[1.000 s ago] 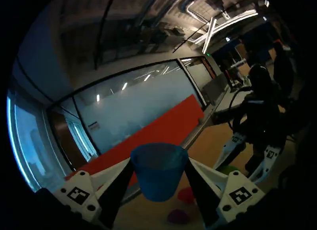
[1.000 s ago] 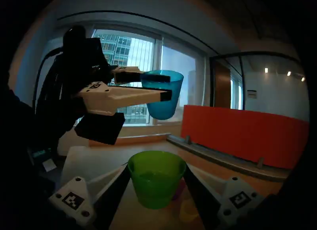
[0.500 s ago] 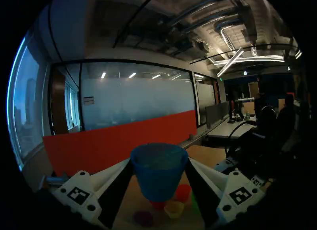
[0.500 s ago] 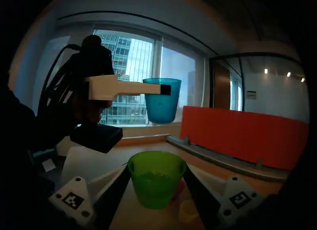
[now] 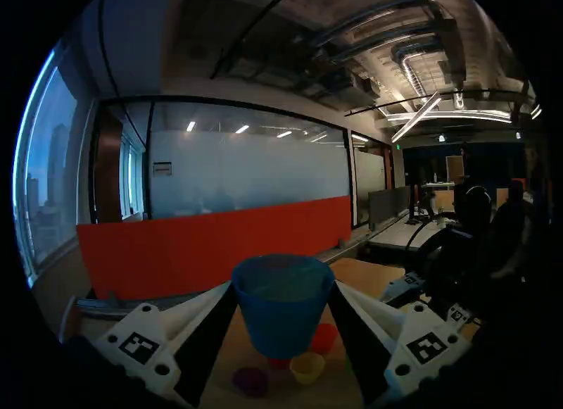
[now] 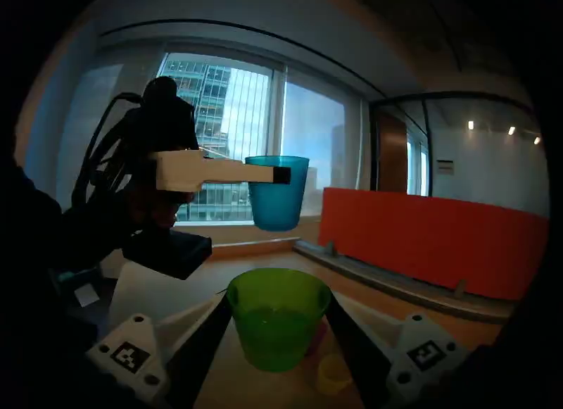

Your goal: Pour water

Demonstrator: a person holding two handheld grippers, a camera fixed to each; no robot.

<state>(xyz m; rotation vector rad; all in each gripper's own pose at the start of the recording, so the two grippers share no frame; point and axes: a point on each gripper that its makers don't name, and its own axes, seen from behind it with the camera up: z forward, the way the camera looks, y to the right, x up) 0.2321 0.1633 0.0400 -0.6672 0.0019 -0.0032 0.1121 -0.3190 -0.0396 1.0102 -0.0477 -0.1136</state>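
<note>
A tall window (image 6: 232,127) looking onto city towers fills the far wall in the right gripper view. A long orange-red partition panel (image 6: 436,247) runs beside it, along the back edge of the wooden table (image 6: 236,265). In the left gripper view the same panel (image 5: 211,243) stands under a frosted glass wall (image 5: 246,173), with bright ceiling light strips (image 5: 422,117) above desks farther off. The left gripper (image 5: 283,289) is clamped on a blue cup (image 5: 283,307), one finger pressing each side just under the rim. In the right gripper view that left gripper (image 6: 281,174), held by a person's dark, backlit hand (image 6: 151,205), carries the blue cup (image 6: 276,194) upright in the air, above and beyond the green cup and apart from it. The right gripper (image 6: 278,300) is clamped likewise on a green cup (image 6: 278,317), which sits upright between its fingers and shows a darker level of liquid in its lower part. On the table past the blue cup lie three small cups close together: a red one (image 5: 324,336), a yellow one (image 5: 307,367) and a purple one (image 5: 250,381). The yellow one (image 6: 331,374) also shows just beside the green cup's base.
</note>
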